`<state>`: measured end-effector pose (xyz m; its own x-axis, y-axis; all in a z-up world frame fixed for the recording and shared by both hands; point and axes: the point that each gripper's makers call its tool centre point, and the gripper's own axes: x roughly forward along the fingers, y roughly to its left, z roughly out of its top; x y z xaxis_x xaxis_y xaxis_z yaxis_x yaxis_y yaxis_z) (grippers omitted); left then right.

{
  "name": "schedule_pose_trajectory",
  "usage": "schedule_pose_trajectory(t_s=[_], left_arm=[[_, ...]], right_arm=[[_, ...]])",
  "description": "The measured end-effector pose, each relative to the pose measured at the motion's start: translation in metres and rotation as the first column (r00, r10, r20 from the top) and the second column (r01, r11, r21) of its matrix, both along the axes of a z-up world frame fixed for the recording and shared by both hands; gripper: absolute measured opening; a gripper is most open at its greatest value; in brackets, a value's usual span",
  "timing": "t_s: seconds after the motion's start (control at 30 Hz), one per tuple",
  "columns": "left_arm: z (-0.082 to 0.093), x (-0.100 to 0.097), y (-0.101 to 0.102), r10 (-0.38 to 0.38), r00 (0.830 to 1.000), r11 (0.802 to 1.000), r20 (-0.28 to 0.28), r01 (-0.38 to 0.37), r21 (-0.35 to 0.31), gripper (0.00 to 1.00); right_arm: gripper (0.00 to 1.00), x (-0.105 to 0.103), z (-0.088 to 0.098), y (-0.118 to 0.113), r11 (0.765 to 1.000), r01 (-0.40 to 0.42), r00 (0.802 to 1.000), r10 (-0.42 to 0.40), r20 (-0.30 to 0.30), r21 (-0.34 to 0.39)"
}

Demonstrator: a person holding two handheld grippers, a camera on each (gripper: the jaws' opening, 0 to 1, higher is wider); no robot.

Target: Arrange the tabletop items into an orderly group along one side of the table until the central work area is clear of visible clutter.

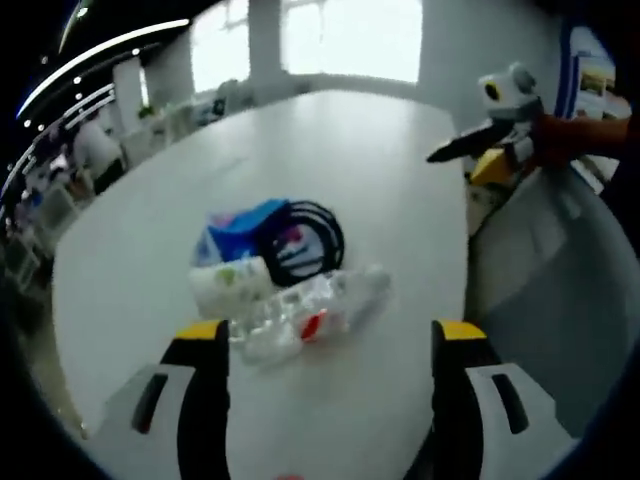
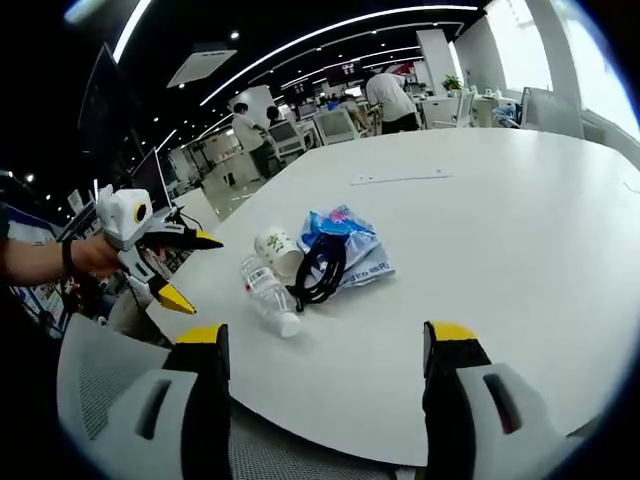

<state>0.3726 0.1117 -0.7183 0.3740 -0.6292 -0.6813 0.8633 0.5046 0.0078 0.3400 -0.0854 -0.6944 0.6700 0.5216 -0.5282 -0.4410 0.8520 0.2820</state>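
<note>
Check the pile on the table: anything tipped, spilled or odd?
Yes: the plastic bottle and paper cup both lie on their sides beside the blue packet, with a black cable looped across it. No spill visible on the table.

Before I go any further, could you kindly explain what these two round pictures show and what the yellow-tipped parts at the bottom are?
There is no robot here: a person holds a two-jaw gripper in each hand, and a fisheye camera rides on each one, looking forward along its jaws. The yellow-tipped parts are those jaws. The left gripper view shows the left gripper, jaws wide apart and holding nothing; the other gripper comes in at its upper right. The right gripper view shows the right gripper, also open and empty, with the left one held by a hand at its left. On the white table lies a small cluster: a clear bottle on its side, a paper cup tipped over, a black cable coiled, and a blue bag beneath it. Nothing is held. An office with people lies behind.
</note>
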Motion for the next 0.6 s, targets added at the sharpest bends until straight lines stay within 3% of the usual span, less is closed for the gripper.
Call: schedule_pose_trajectory(t_s=[0.27, 0.6], left_arm=[[-0.023, 0.005, -0.024, -0.148, 0.989, 0.985, -0.004, 0.148, 0.093, 0.77], [-0.043, 0.016, -0.041, -0.235, 0.972, 0.961, -0.011, 0.234, 0.149, 0.74]], right_arm=[[0.79, -0.001, -0.001, 0.001, 1.0, -0.007, 1.0, 0.007, -0.001, -0.02], [0.79, 0.0, -0.002, 0.0, 1.0, -0.003, 1.0, 0.003, -0.005, -0.023]])
